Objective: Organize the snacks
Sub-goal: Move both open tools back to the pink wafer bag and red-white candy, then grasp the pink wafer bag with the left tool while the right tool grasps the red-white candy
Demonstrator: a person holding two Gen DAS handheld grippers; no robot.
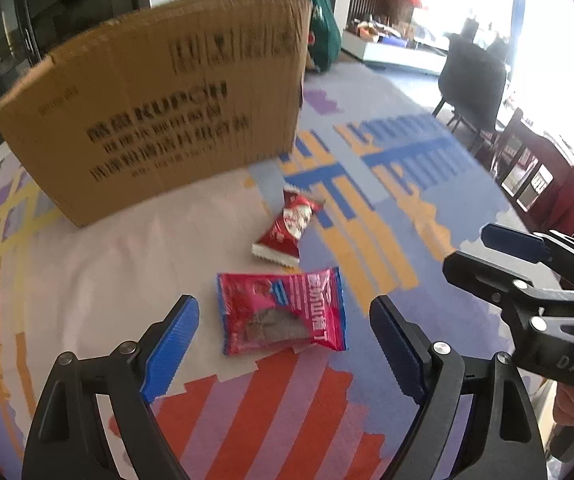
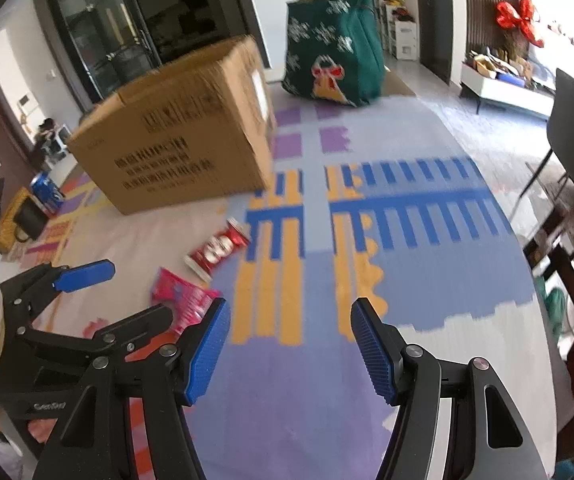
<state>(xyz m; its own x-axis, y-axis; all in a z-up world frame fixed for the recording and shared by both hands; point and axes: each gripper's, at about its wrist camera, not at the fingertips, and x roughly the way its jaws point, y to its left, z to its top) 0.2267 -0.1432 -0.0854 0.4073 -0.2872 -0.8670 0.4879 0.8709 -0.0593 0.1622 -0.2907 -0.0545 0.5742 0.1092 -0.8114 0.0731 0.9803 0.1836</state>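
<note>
Snacks outstanding: two packets are lying loose on the patterned tablecloth (image 1: 427,208), neither yet stowed. Whether anything is already sitting inside the cardboard box (image 1: 159,112) cannot be told, since its interior is hidden in both views; judged from that, the sorting is looking early or midway, with at least two pick-ups remaining.

Item one: pink packet (image 1: 283,312), lying flat, near the table's front. The left gripper (image 1: 283,344) is hovering over it with jaws spread wide, one blue pad standing on each side of the packet and neither pad touching it. The packet is sitting just ahead of the fingertips, well placed for a grasp.

Item two: red packet (image 1: 285,228), lying just beyond the pink one, between it and the box, apart from both.

Right gripper (image 2: 291,344): jaws standing partly open, nothing between them but bare cloth. In its own view the red packet (image 2: 217,250) and pink packet (image 2: 185,298) are lying up and to the left of its fingers, the pink one near its left pad and partly hidden behind the other gripper.

Box: standing upright at the table's far side, behind both packets.
</note>
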